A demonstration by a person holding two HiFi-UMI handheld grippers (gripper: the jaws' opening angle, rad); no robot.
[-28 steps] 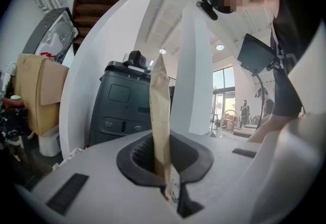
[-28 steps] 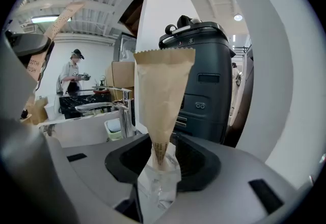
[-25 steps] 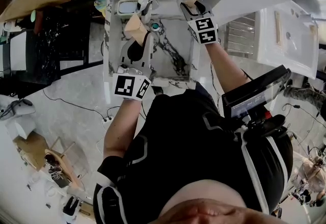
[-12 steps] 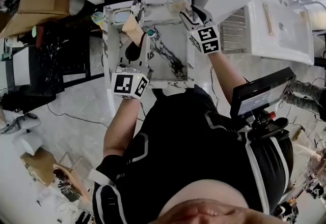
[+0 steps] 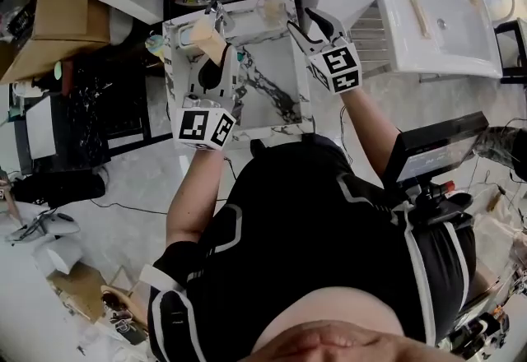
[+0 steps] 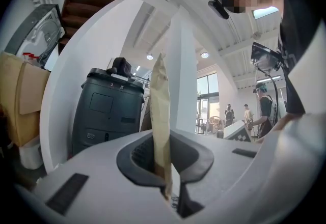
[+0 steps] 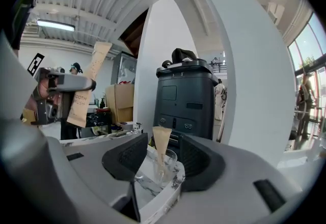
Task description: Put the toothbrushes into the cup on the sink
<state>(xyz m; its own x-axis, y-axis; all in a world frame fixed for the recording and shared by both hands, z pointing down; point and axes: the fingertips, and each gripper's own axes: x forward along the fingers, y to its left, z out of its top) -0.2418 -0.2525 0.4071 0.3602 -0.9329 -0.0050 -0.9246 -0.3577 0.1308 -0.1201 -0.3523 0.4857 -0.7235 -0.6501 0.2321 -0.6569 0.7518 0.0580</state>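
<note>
Head view, sink (image 5: 276,97): marbled basin is lying below the person, with both arms reaching over it.
Head view, left hand-held gripper (image 5: 219,56): is clamping a wrapped toothbrush (image 5: 210,38) in tan paper, carrying it over the far left part of the sink.
Head view, right hand-held gripper (image 5: 306,23): is hovering empty near the cup (image 5: 272,13) at the far right corner, and is standing further off from it than a second ago.
Left gripper view, left hand-held gripper (image 6: 165,177): jaws are pressing on the wrapped toothbrush (image 6: 159,106), which is standing upright between them.
Right gripper view, right hand-held gripper (image 7: 163,161): jaws have just been opening and are now gaping wide, with nothing touching the pads.
Right gripper view, cup (image 7: 172,159): clear glass is standing on the sink's corner beyond the gap, carrying a second wrapped toothbrush (image 7: 161,141) upright inside.
Right gripper view, left hand-held gripper (image 7: 61,85): is showing raised at the left, its wrapped toothbrush (image 7: 84,101) pointing up.
Meaning for the task: one toothbrush is judged delivered and released; the other is waiting in the left grip and is needing to cross the sink to the cup.
</note>
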